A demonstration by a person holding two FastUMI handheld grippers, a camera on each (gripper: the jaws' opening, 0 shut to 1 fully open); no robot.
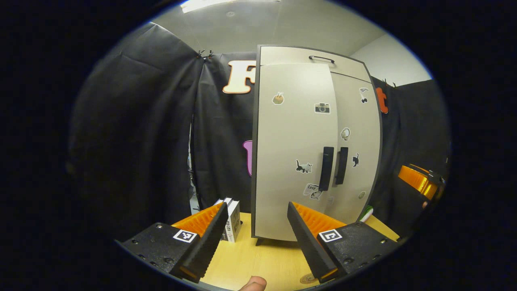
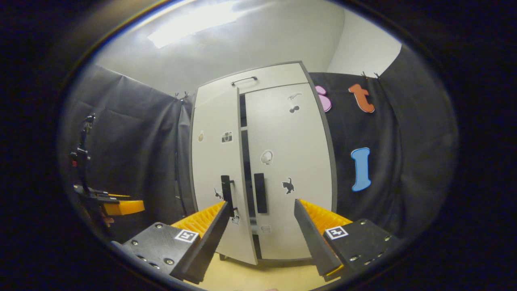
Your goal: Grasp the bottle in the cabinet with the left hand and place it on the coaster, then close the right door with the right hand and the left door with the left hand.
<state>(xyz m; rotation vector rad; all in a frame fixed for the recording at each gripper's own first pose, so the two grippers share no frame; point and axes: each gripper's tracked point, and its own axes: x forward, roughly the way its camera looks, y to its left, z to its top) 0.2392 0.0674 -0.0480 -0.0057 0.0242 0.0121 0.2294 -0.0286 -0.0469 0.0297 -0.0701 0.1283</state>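
**Cabinet nearly shut, both grippers spread and empty**

Counts: one cabinet, two doors, two dark vertical handles, one bar handle on the top panel. Stickers scattered on both doors; several, too small to count reliably. One small white box on the table to the cabinet's left. A small round wooden disc, likely the coaster, shows at the table's near edge by the left gripper's finger; partly hidden. I can't make out the bottle anywhere; something green and white pokes out low at the cabinet's right side, can't tell what.

Left gripper: fingers spread wide, nothing between them, pointing at the left door. A fingertip of the person shows at the bottom edge.

Right gripper: fingers spread wide, nothing held, facing the door seam.

Edges: in the right gripper view the left door stands slightly ajar, a dark narrow gap between it and the right door. Right door looks flush. The left handle sits forward of the right handle.

Room: light wood table with open space in front of the cabinet. Black cloth wall behind and on both sides, pale ceiling above.
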